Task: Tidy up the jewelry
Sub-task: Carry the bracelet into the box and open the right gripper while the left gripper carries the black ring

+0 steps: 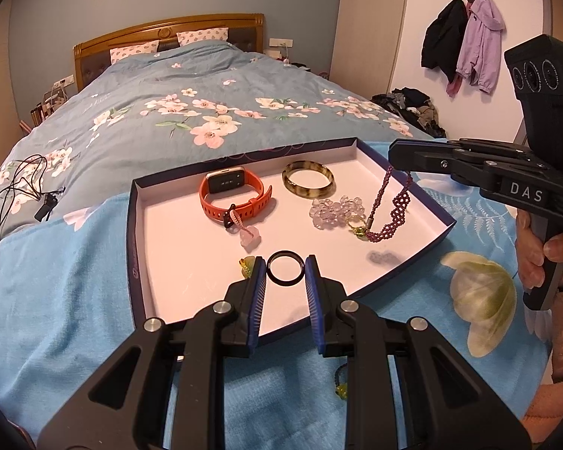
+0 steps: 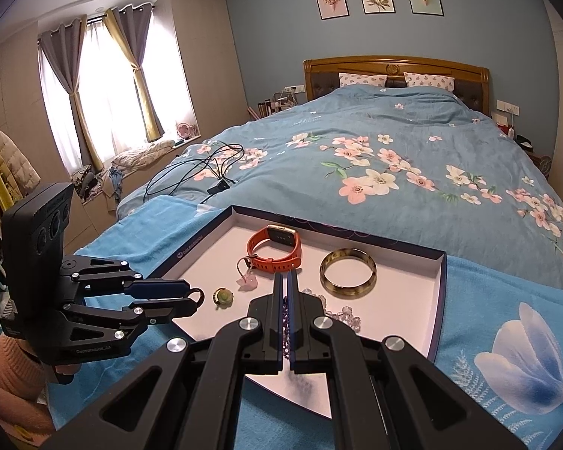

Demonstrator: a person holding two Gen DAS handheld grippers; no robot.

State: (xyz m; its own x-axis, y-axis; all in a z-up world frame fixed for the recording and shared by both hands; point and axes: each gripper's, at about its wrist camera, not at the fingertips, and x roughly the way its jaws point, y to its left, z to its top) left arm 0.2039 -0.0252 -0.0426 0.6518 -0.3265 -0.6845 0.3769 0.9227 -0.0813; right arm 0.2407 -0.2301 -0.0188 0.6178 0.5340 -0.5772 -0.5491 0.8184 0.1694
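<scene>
A shallow box lid tray lies on a blue towel on the bed. In it are an orange watch, a tortoiseshell bangle, a clear bead bracelet, a pink charm and a green pendant. My left gripper holds a black ring between its blue pads over the tray's near part. My right gripper is shut on a purple beaded necklace, which hangs from its tip into the tray's right side.
A green-beaded cord lies on the towel under my left gripper. Black cables lie on the floral duvet to the left. The headboard and pillows are at the far end. Clothes hang on the right wall.
</scene>
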